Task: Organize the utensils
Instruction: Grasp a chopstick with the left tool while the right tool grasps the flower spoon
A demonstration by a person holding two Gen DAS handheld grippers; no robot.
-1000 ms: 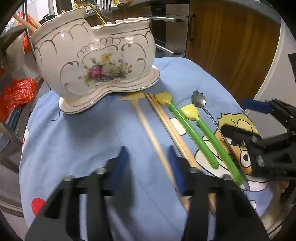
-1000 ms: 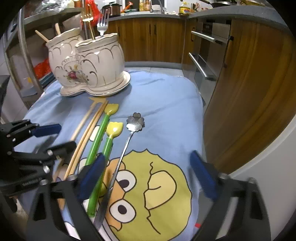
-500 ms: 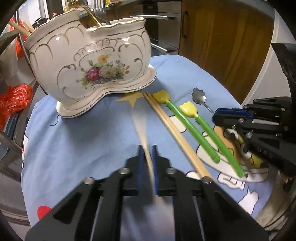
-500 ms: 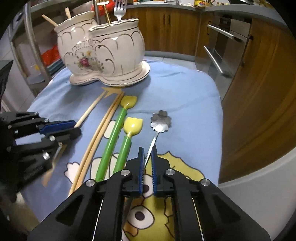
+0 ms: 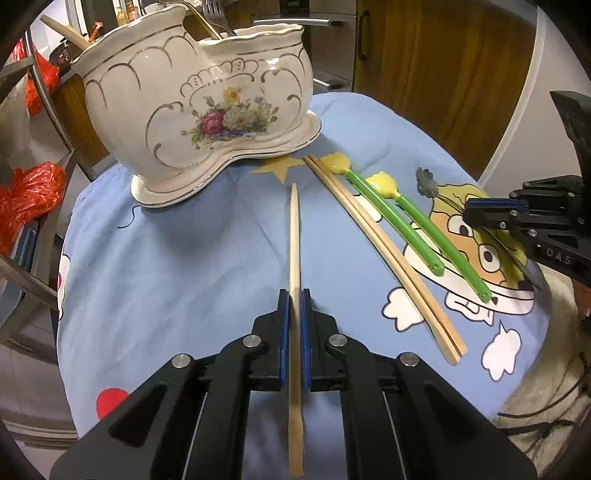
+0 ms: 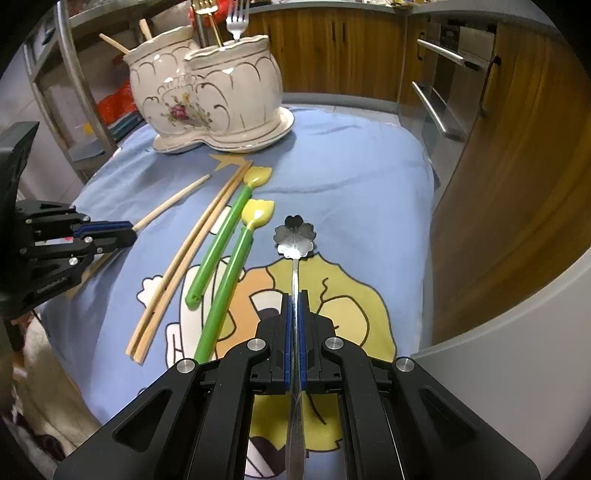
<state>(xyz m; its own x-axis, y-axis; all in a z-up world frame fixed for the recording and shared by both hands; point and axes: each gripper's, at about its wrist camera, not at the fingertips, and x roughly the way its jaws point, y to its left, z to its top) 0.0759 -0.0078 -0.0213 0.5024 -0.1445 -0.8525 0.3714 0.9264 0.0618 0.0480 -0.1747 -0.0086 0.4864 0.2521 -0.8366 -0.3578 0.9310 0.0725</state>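
Left tool (image 5: 291, 306) clamped on a single chopstick (image 5: 294, 236), right tool (image 6: 293, 306) clamped on the flower spoon (image 6: 295, 236); both items point toward the holder (image 5: 207, 110) across the tabletop (image 5: 184, 266). Risk, judged: each thin handle could pivot in its pinch and catch the holder's rim. Only the right view shows the holder's two pots and the fork (image 6: 236, 18) clearly.

This is a home kitchen. Wooden cabinets (image 6: 332, 48) with dark handles line the far wall under a grey counter (image 6: 461, 9), an oven with steel bar handles (image 6: 436, 107) stands at the right, and a floral ceramic utensil holder (image 5: 199, 99) holds forks (image 6: 236, 18).
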